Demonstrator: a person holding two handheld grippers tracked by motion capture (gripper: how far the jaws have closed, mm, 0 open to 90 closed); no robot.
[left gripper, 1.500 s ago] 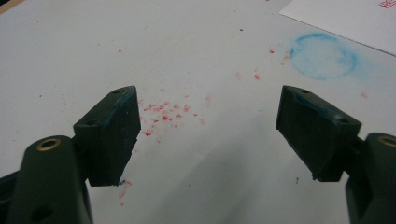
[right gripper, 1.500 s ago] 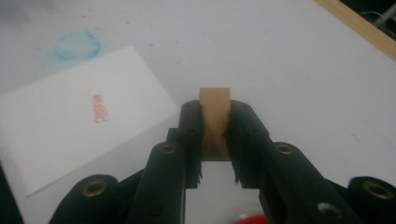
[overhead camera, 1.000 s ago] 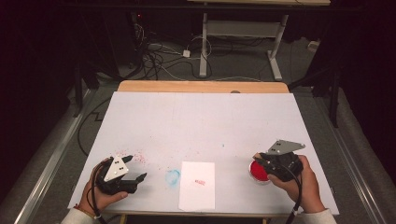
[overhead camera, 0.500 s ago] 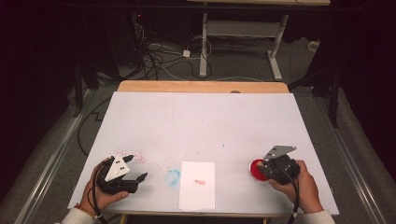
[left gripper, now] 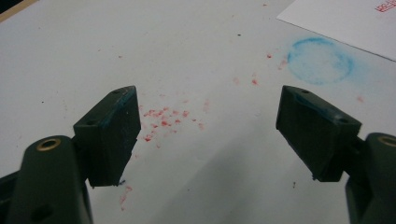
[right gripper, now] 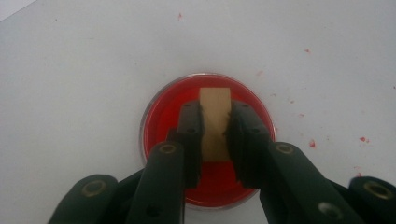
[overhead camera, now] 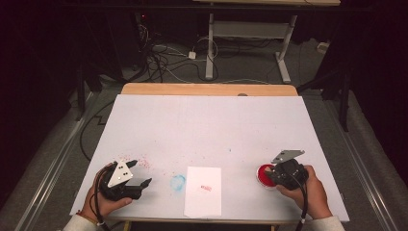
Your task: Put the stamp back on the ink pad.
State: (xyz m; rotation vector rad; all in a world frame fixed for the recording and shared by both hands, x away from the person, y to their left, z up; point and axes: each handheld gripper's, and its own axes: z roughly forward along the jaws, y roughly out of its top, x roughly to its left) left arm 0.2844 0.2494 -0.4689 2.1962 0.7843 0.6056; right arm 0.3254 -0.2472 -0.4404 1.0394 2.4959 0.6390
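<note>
1. On the left of the tabletop (overhead camera: 207, 125), the left gripper (overhead camera: 137, 185) rests low near the front edge with its fingers (left gripper: 109, 133) spread wide and nothing between them, over a scatter of red specks (left gripper: 163, 119).
2. Right of it lie a faint blue ring (overhead camera: 178, 182) and a white sheet of paper (overhead camera: 203, 191) bearing 1 small red stamp mark (overhead camera: 207, 188).
3. On the right, the right gripper (right gripper: 215, 135) has its fingers clamped on a tan wooden stamp (right gripper: 215, 116), which stands pressed into the round red ink pad (right gripper: 163, 116).
4. The step in hand looks like inking the stamp, though its face is hidden.
5. Next: lift straight up, carry the stamp left over the paper, press down squarely on a bare patch.
</note>
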